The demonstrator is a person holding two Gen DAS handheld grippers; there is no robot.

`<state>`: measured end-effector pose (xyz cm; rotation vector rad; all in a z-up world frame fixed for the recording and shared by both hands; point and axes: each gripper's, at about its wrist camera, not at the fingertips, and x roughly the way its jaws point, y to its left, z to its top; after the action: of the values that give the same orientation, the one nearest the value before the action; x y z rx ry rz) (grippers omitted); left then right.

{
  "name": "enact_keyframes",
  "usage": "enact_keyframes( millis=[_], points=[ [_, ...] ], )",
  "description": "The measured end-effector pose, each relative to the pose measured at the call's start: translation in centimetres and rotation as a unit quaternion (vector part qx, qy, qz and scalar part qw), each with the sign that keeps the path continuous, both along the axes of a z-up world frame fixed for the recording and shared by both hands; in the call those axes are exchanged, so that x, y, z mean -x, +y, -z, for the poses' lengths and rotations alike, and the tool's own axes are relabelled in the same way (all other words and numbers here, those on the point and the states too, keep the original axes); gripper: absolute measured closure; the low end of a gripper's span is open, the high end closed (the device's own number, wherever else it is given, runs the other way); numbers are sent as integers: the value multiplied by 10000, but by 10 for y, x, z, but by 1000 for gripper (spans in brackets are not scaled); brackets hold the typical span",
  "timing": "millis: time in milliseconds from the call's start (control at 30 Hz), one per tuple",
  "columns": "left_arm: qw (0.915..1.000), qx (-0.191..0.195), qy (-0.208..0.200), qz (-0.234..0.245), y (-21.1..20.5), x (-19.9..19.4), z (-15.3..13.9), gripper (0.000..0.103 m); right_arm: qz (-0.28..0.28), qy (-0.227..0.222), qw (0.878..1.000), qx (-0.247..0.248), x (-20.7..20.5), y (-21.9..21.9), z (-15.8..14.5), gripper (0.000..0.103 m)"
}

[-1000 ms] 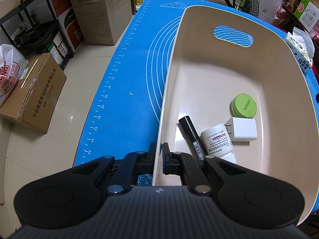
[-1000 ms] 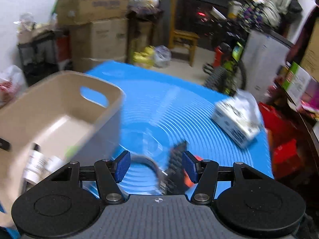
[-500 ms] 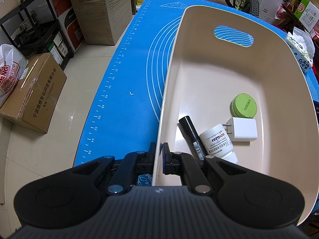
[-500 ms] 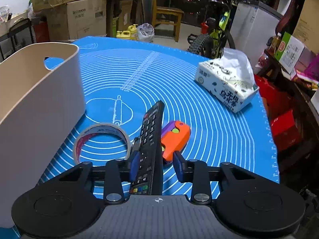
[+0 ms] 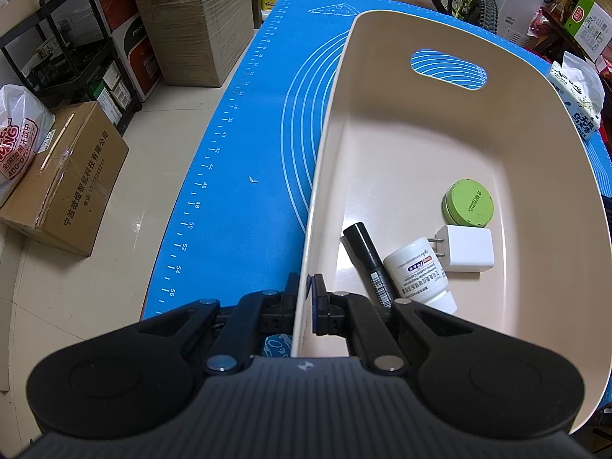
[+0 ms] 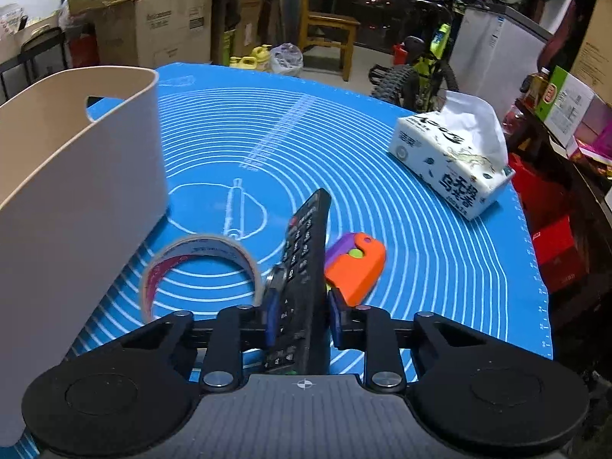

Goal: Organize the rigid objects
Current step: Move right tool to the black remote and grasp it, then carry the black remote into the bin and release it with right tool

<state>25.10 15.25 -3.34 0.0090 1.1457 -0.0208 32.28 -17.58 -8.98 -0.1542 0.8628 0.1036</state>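
My left gripper [image 5: 306, 298] is shut on the near rim of the beige bin [image 5: 329, 145], one pad inside and one outside. Inside the bin lie a black marker [image 5: 367, 260], a white bottle [image 5: 417, 271], a white charger [image 5: 464, 248] and a green round tin [image 5: 468, 202]. In the right wrist view the jaws of my right gripper [image 6: 302, 317] are closing on a black remote control [image 6: 306, 252], and both blue pads touch its long sides. Beside it lie a tape roll [image 6: 199, 264] and an orange-and-purple toy [image 6: 355, 264]. The bin's wall [image 6: 76, 199] stands to the left.
Everything rests on a blue baking mat [image 6: 382, 153]. A tissue pack [image 6: 451, 160] lies at the mat's far right edge. Cardboard boxes [image 5: 61, 179], a black shelf, a chair and a bicycle [image 6: 420, 72] stand on the floor around the table.
My right gripper came down over the remote control and its jaws narrowed until the pads met the remote's sides. The left gripper and the bin have not moved.
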Motion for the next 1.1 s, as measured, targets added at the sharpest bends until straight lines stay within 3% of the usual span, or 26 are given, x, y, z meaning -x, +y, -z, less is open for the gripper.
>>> enact_keyframes(
  millis=[267,533,933,1100],
  points=[
    [10000,-6,2,2,0,0,0,96,-99,106,9999,-28,-10,9,6,69],
    [10000,-1,2,-6,3,1,0,95,158,-22,9996,-219,-3,4,2,72],
    [10000,7,-9,-24,2,1,0,95,297,-626,9976,-75,14,0,-44,73],
    [10000,-2,-5,-24,1,0,0,96,166,-982,9948,-211,26,14,-77,73]
  ],
)
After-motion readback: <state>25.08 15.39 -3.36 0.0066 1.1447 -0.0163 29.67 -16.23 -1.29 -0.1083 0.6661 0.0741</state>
